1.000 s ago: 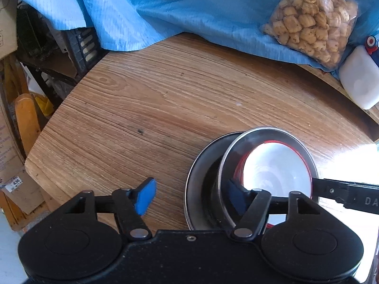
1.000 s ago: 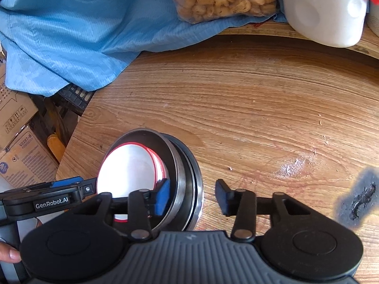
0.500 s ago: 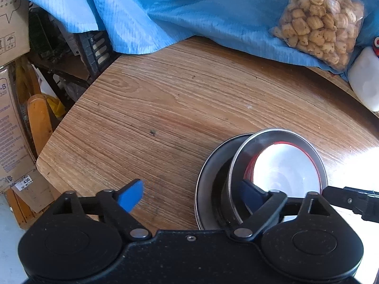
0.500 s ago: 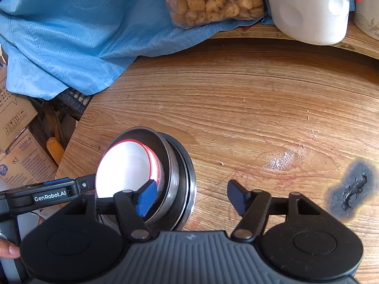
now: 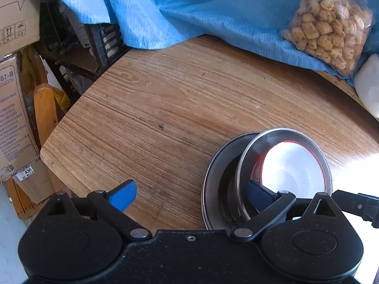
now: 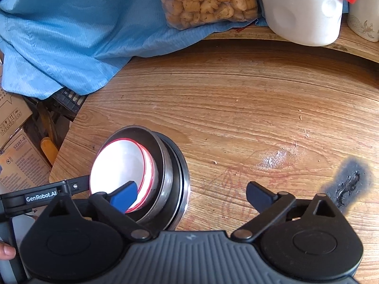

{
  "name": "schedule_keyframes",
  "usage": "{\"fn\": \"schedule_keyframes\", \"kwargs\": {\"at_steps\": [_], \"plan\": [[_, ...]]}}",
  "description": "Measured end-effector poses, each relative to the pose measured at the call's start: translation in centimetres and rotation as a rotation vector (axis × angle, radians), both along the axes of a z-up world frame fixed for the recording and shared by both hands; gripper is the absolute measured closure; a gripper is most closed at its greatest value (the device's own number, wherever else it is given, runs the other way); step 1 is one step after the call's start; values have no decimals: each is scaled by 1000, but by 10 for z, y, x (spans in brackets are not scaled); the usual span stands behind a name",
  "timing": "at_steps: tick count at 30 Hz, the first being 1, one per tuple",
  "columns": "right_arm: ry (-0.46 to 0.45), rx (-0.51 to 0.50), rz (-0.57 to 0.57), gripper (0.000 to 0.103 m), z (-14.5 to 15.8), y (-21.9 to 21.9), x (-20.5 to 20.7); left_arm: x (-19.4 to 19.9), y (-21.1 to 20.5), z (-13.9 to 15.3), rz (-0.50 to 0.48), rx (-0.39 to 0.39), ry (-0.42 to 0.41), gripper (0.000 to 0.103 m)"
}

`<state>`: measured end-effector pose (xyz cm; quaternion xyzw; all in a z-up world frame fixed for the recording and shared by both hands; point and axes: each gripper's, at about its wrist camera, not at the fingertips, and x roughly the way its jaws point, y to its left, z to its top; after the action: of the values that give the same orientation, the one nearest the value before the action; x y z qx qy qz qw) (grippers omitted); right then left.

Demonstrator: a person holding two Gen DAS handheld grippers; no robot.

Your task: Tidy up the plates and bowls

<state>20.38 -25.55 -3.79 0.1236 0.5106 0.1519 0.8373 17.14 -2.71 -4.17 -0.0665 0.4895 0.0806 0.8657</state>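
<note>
A stack stands on the wooden table: a steel plate [image 5: 213,172] at the bottom, a steel bowl [image 5: 246,161] on it, and a white red-rimmed bowl [image 5: 291,170] nested inside. My left gripper [image 5: 190,197] straddles the stack's left side. Its jaws are opening, with one finger over the bowl and the other over bare wood, and no pad presses. From the other side, my right gripper [image 6: 191,197] spans the plate [image 6: 183,179], the steel bowl [image 6: 142,133] and the white bowl [image 6: 116,168]. Its jaws are opening too, clear of the rims.
A blue cloth [image 5: 189,11] drapes the table's far side, with a bag of snacks [image 6: 206,0] and a white jug [image 6: 300,11] on it. Cardboard boxes [image 5: 14,118] stand past the left table edge. A burn mark [image 6: 348,184] lies to the right.
Both grippers' jaws have spread wide. The right gripper's blue finger left the steel bowl's rim and now hangs over the white bowl. The stack has stayed where it was.
</note>
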Motion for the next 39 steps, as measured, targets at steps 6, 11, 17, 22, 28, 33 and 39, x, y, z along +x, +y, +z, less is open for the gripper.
{"fn": "schedule_keyframes", "kwargs": {"at_steps": [6,11,17,22,28,33,39], "plan": [[0,-10,-6,0,-2,0,-1,-3,1,3,0,-3,-19,4],[-30,-36,-15,0,0,0,-3,-7,1,8,-22,-4,-64,3],[-78,-141,-32,0,2,4,-9,-8,-6,12,-48,16,-100,1],[-120,-155,-11,0,6,3,-11,-10,-9,17,-53,28,-135,1],[-192,-161,53,0,15,1,-26,-27,-21,37,-68,53,-326,1],[-253,-143,61,0,26,-14,-46,-44,-41,50,-100,93,-404,1],[-344,-131,28,0,40,-38,-69,-65,-58,58,-65,106,-430,1]]}}
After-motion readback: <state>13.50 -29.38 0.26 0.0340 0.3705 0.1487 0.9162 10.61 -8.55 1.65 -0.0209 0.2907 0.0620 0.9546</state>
